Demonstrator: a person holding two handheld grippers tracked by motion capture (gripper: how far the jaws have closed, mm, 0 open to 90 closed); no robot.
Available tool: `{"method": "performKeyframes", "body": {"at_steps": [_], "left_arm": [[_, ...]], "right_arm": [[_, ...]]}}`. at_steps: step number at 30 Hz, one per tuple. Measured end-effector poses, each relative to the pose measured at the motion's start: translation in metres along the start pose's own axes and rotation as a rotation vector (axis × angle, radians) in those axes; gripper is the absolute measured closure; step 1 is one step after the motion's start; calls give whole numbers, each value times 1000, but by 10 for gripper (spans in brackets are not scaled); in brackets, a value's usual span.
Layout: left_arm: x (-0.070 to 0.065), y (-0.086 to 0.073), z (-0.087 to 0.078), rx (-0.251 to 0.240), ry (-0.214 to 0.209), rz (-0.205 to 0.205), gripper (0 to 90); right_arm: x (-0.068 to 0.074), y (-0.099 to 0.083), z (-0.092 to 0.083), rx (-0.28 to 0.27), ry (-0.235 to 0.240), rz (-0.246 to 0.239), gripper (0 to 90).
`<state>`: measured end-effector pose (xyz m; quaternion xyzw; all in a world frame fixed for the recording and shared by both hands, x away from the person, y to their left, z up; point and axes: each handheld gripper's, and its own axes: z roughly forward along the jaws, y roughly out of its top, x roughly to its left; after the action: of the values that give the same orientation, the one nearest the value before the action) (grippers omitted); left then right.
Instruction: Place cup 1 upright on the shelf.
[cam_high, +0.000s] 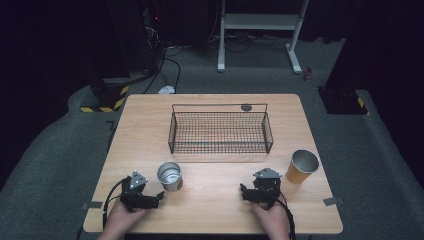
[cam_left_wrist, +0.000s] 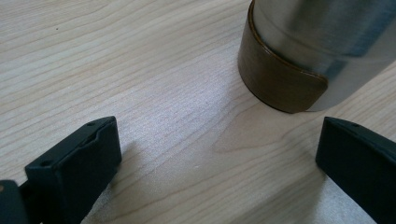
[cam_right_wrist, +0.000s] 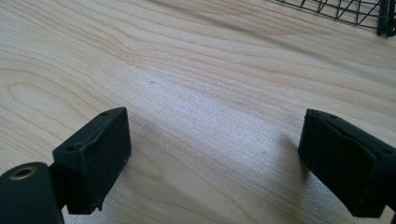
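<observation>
A steel cup (cam_high: 169, 176) with a brown band around its base stands on the wooden table (cam_high: 210, 205), near the front left. In the left gripper view the steel cup (cam_left_wrist: 308, 51) rises just beyond my jaws, towards the right one. My left gripper (cam_high: 156, 198) (cam_left_wrist: 215, 154) rests low on the table just left of it, open, with nothing between the jaws. An orange cup (cam_high: 302, 166) with a metal inside stands at the right. My right gripper (cam_high: 243, 192) (cam_right_wrist: 215, 149) sits left of that cup, open over bare wood.
A black wire basket (cam_high: 220, 132) stands across the middle back of the table; a corner of the wire basket (cam_right_wrist: 355, 11) is in the right gripper view. A small dark disc (cam_high: 246, 107) lies behind it. Dark floor, cables and a white stand lie beyond the table.
</observation>
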<state>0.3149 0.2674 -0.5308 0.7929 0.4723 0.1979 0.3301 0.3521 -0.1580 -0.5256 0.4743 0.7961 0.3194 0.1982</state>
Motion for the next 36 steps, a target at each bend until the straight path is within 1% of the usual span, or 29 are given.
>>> {"method": "performKeyframes", "body": {"at_steps": [3, 6, 8, 16, 19, 22, 26, 28, 29, 32, 35, 36], "left_arm": [[0, -1, 0, -3, 2, -1, 7], [-1, -2, -1, -4, 9, -14, 10], [-1, -2, -2, -3, 17, -15, 9], [0, -2, -1, -1, 20, -16, 3], [2, -2, -1, -4, 40, -37, 5], [1, -2, -2, -8, 50, -40, 14], [4, -2, -2, -5, 39, -30, 20], [6, -2, -2, -5, 43, -39, 17], [8, -3, -3, -4, 46, -30, 17], [10, -3, -3, -8, 41, -37, 16], [12, -3, -3, -6, 39, -30, 15], [12, -3, -3, -6, 39, -33, 15]], "right_arm": [[0, 0, 0, 1, -3, 6, 96], [1, -1, 0, -2, -8, 4, 96], [0, -1, 0, -3, -8, 3, 97], [0, 0, 0, 0, -1, 1, 94], [0, 0, 0, 0, -1, 1, 94], [0, 0, 0, -1, -1, 0, 94], [0, 0, 0, 0, -2, 2, 95], [0, 0, 0, 0, -2, 2, 95], [0, 0, 0, 0, -2, 2, 95], [1, 0, -1, 2, -1, 5, 95], [0, 0, 0, 0, -2, 2, 96], [0, 0, 0, 0, -2, 2, 96]]}}
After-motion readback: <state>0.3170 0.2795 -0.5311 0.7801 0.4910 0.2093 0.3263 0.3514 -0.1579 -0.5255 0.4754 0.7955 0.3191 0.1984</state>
